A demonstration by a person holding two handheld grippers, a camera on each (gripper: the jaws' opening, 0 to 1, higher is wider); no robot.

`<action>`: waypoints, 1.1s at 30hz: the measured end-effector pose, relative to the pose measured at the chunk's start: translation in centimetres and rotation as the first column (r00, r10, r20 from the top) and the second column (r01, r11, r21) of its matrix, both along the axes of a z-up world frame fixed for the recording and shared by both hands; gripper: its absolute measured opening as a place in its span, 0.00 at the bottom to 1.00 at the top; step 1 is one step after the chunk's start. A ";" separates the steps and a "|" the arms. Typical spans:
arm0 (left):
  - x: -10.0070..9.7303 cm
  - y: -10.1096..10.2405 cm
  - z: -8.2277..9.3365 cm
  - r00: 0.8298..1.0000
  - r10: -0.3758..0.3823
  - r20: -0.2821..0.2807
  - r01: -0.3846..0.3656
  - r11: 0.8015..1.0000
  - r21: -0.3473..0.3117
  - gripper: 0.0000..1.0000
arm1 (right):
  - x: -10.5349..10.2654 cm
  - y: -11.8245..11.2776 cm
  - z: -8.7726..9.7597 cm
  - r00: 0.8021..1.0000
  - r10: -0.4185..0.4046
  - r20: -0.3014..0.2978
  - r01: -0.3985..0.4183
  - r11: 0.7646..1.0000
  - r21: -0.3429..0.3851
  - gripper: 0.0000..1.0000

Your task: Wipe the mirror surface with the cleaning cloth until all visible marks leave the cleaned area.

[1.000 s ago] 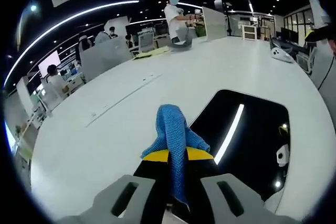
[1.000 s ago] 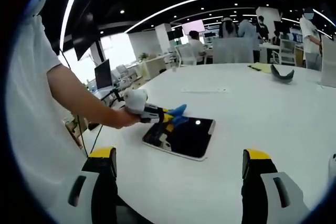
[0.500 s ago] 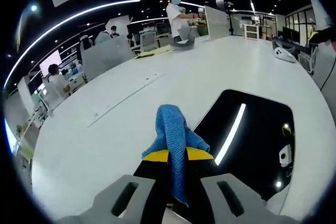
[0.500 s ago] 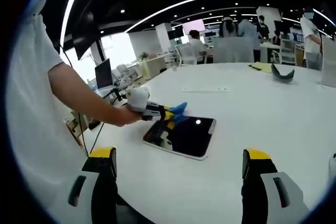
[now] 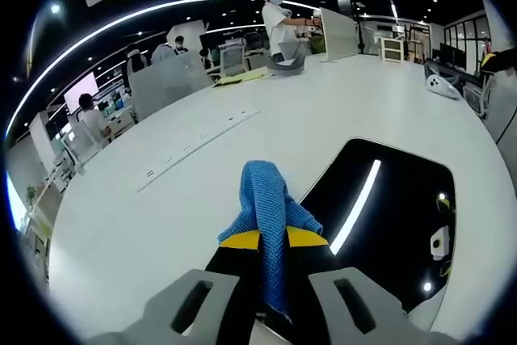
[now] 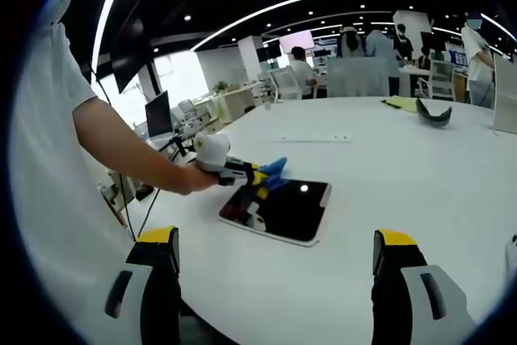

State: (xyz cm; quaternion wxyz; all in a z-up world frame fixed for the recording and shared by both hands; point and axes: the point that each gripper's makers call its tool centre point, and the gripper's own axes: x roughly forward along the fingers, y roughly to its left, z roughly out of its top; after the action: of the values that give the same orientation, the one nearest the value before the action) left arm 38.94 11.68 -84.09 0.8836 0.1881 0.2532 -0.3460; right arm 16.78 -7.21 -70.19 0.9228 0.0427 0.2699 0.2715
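Note:
My left gripper (image 5: 273, 237) is shut on a blue cleaning cloth (image 5: 266, 208), whose folded end sticks out beyond the yellow jaw tips. It hovers at the near left corner of a dark rectangular mirror (image 5: 396, 224) lying flat on the white table (image 5: 161, 199). In the right gripper view the mirror (image 6: 283, 210) lies in the middle distance, with the cloth (image 6: 273, 171) and the left gripper (image 6: 254, 175) at its left corner, held by a person's hand. My right gripper (image 6: 275, 260) stands open, well short of the mirror, nothing between its jaws.
A person's arm (image 6: 121, 151) and white sleeve take up the left of the right gripper view. A dark curved object (image 6: 434, 113) lies far back on the table. Chairs, partitions and several people stand beyond the far edge.
The left gripper view has shifted slightly, so the mirror sits a little lower and nearer. The cloth stays clamped. The right gripper has barely moved.

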 end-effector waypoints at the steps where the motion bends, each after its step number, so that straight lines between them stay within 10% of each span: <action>1: 0.0 0.0 0.0 1.000 0.009 -0.007 -0.009 1.000 -0.011 0.07 | 0.0 0.0 0.0 1.000 0.000 0.000 0.000 1.000 -0.001 1.00; 33: -1.2 0.6 -0.1 1.000 0.009 -0.012 -0.009 1.000 0.007 0.07 | 0.1 0.3 0.3 1.000 0.020 0.010 -0.020 1.000 -0.003 1.00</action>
State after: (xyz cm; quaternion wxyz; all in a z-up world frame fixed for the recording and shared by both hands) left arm 37.76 12.27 -84.19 0.8831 0.1878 0.2606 -0.3421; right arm 16.92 -6.93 -69.85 0.9215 0.0372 0.2660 0.2805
